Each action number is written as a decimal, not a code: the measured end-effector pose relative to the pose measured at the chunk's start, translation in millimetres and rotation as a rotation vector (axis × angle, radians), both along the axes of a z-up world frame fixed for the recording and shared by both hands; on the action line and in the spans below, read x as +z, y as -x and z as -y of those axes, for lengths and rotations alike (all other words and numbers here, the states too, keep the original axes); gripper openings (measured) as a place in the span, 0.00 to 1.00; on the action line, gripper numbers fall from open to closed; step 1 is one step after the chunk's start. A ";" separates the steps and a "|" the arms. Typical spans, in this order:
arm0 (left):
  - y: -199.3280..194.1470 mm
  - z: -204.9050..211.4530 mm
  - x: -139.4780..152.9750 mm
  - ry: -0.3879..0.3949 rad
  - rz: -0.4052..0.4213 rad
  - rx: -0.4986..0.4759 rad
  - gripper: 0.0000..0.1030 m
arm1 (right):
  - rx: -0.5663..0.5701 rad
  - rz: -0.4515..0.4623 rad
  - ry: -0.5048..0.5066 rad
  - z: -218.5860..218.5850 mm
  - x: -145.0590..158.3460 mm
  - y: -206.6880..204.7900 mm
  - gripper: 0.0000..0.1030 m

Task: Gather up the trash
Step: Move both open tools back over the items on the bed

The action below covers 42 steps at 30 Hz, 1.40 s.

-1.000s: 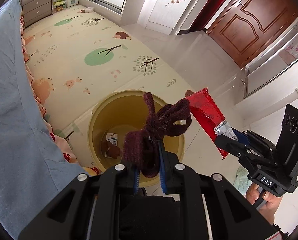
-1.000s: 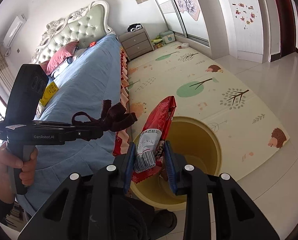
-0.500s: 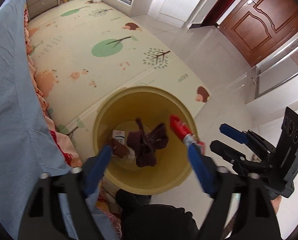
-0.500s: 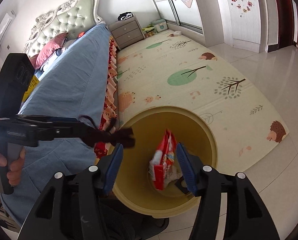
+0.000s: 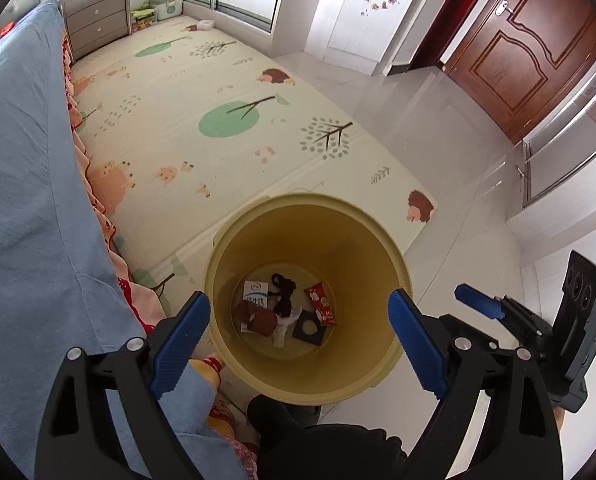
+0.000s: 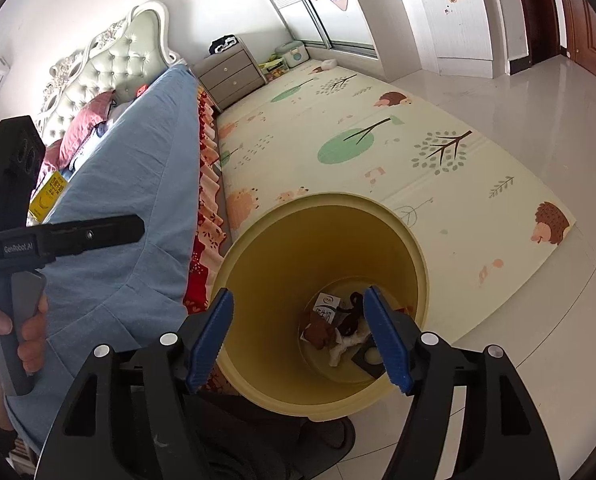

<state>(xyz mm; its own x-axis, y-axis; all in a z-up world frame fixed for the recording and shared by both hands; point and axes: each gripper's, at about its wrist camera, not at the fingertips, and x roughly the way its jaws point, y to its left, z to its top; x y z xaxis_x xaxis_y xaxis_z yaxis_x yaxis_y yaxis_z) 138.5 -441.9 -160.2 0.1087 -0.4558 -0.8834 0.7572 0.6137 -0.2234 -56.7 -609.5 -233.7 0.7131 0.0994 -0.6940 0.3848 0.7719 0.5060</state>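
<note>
Both grippers hang over the yellow bin with nothing in them: the left gripper has its jaws wide apart, and the right gripper is opening its jaws. The trash lies at the bin's bottom: a red wrapper, a dark string and a milk carton. A low gripper could bump the rim and tip the bin, and the brown lump by the carton is hard to make out.

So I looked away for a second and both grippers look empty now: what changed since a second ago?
Both let go. The left gripper opened and its dark maroon cord dropped into the yellow bin. The right gripper released the red snack wrapper, now lying on the bin's bottom too; its fingers are opening further with nothing between them. The bin, play mat and bed stayed as they were.
</note>
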 end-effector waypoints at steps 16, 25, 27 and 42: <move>38.8 -47.5 74.8 0.196 0.177 -0.004 0.88 | 0.065 0.121 0.065 -31.9 74.2 -5.0 0.66; 35.1 -180.1 123.1 0.195 0.366 0.209 0.92 | 0.238 0.240 0.127 -102.4 136.0 -47.0 0.72; 27.6 -212.9 131.8 0.191 0.377 0.269 0.92 | 0.278 0.259 0.130 -124.2 147.8 -60.7 0.72; -10.2 -393.0 148.4 0.146 0.416 0.610 0.96 | 0.533 0.312 0.132 -263.9 194.5 -147.3 0.77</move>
<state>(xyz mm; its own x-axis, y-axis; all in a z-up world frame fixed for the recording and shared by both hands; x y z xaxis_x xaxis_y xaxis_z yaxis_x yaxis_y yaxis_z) 148.7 -48.9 -11.8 0.6912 -0.3168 -0.6495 0.3320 0.9375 -0.1039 90.7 -345.6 -39.2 0.7602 0.4247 -0.4918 -0.2202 0.8805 0.4199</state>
